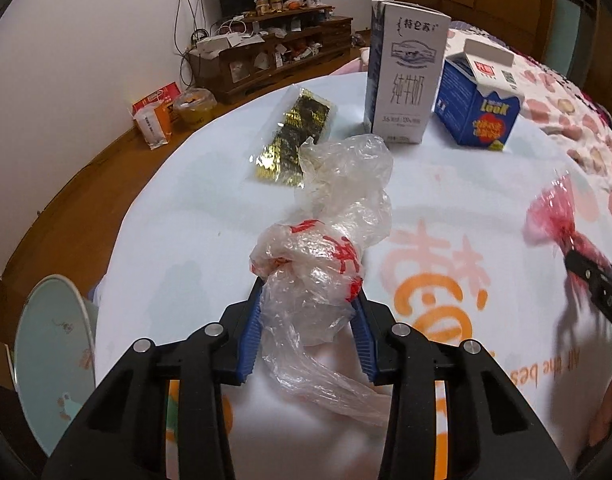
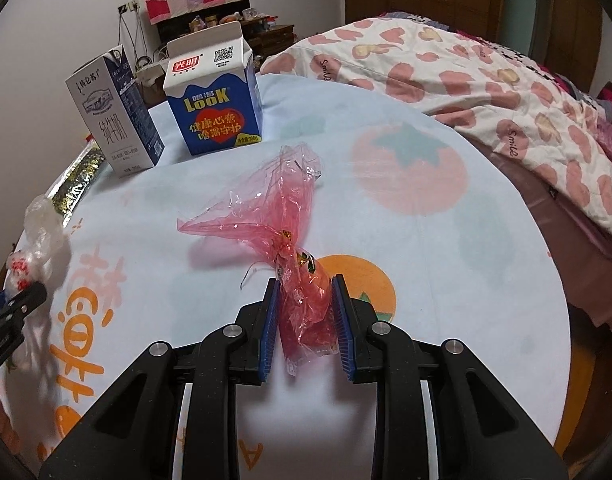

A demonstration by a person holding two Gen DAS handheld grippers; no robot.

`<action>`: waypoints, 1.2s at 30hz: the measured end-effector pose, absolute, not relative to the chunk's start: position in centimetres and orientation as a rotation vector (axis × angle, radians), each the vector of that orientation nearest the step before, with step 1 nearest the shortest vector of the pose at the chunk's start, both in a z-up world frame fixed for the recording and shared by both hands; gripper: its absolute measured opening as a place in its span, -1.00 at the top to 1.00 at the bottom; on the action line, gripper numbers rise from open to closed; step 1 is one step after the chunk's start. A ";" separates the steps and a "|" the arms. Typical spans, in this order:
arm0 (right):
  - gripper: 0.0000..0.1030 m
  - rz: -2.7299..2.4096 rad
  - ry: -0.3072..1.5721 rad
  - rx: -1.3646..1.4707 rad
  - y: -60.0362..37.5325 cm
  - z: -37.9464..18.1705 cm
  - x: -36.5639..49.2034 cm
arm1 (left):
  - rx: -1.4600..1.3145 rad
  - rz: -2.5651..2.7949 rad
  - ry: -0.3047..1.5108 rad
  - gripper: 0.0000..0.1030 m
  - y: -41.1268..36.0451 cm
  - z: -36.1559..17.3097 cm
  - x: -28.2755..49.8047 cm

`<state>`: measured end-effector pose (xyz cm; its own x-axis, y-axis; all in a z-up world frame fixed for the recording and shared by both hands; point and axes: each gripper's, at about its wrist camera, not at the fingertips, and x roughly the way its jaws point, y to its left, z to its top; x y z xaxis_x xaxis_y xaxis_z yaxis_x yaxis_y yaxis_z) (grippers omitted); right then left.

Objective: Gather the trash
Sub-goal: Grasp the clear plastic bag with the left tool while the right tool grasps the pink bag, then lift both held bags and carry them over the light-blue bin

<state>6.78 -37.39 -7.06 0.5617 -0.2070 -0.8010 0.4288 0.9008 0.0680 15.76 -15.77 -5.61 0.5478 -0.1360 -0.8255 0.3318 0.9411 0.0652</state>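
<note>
A crumpled clear plastic bag with red print lies on the round table. My left gripper is shut on its knotted near end, both blue pads pressing the film. My right gripper is shut on a red cellophane wrapper, whose loose end fans out over the table. From the left wrist view the red wrapper shows at the right edge. The clear bag shows at the left in the right wrist view.
A gold-and-black foil packet, a tall white milk carton and a blue carton with its top open stand at the table's far side. A pale green round container sits below the left edge. A quilted bed borders the right.
</note>
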 end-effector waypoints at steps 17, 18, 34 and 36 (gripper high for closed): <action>0.48 -0.364 0.890 0.255 -33.9 -6.0 3.5 | 0.281 -0.254 0.957 0.22 -14.2 -6.0 12.2; 0.48 -0.361 0.888 0.261 -33.7 -5.9 3.2 | 0.285 -0.251 0.954 0.22 -14.0 -5.9 11.9; 0.48 -0.276 0.831 0.284 -26.7 -3.5 -1.8 | 0.270 -0.231 0.950 0.22 -10.4 -4.8 7.3; 0.48 -0.268 0.826 0.275 -25.9 -3.2 -2.2 | 0.269 -0.226 0.948 0.22 -9.9 -4.6 6.8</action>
